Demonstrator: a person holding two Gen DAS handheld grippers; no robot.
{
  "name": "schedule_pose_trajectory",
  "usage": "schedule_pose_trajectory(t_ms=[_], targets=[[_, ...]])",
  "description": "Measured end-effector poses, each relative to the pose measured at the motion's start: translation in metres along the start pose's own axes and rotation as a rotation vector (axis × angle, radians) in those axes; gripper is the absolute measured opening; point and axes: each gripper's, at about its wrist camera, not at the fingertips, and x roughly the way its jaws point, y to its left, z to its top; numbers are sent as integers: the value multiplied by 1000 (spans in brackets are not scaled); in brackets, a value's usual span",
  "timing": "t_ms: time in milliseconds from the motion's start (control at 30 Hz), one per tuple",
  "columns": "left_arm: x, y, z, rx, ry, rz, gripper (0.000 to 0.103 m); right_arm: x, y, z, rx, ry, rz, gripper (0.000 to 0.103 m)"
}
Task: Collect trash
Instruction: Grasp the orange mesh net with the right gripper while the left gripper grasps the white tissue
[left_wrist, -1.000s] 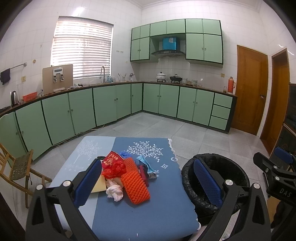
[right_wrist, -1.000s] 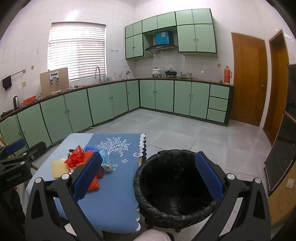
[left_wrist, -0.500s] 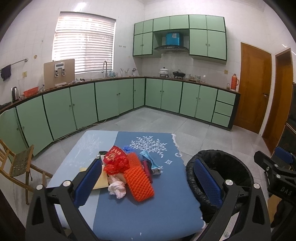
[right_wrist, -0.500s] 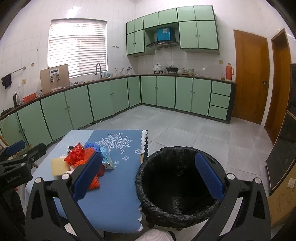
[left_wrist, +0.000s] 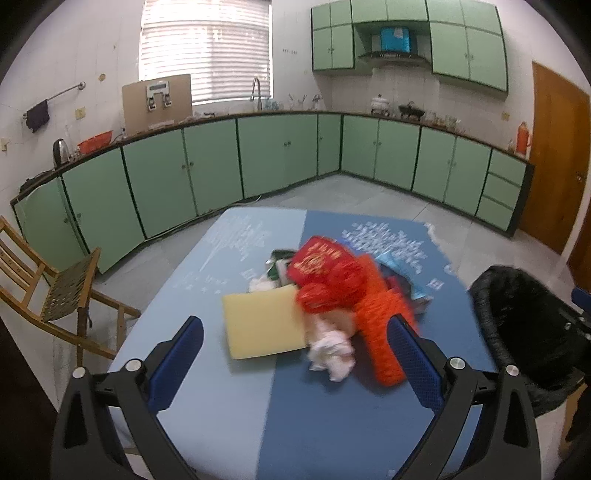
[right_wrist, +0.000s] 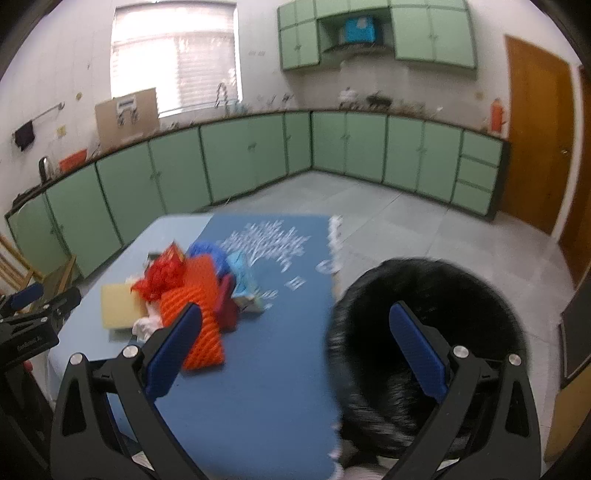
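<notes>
The black-lined trash bin (right_wrist: 424, 332) beside the tabletop (left_wrist: 332, 413) looks empty; both grippers' jaws are wide, holding nothing.

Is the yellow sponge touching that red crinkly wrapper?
Touching. In the left wrist view the red wrapper overlaps the yellow sponge at its far right corner.
</notes>
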Motion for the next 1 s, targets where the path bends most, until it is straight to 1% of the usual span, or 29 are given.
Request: schedule_pose_trajectory(t_ms=[67,133,200,400,500,600,667,733,767,833,867,933,1000], targets=[[14,2,-5,4,24,9,95,24,14,-4,-13,31,26,94],[29,5,-10,8,53,13,90,42,26,-7,-30,53,51,87],[43,7,-16,7,79,15,89,63,38,-10,-48,94,93,81],[64,17,-28,5,119,15,87,104,70,-25,-99,158,148,80],[69,24,-33,3,142,18,84,119,79,-32,-117,191,151,80],[73,30,-36,-4,157,20,84,133,89,-38,-134,225,162,80],[74,32,-37,-5,161,20,84,139,92,-42,-131,248,186,74],[75,34,-38,-2,162,19,84,144,94,-45,-111,281,246,53],[76,34,-38,-1,161,17,84,146,95,-46,-106,290,251,52],[77,35,-37,0,164,11,84,144,95,-46,-112,283,267,37],[77,34,-37,1,164,6,84,143,95,-44,-112,281,271,35],[77,32,-36,2,164,-4,84,137,90,-41,-102,276,286,27],[78,29,-35,1,164,-21,83,130,87,-39,-108,264,291,24]])
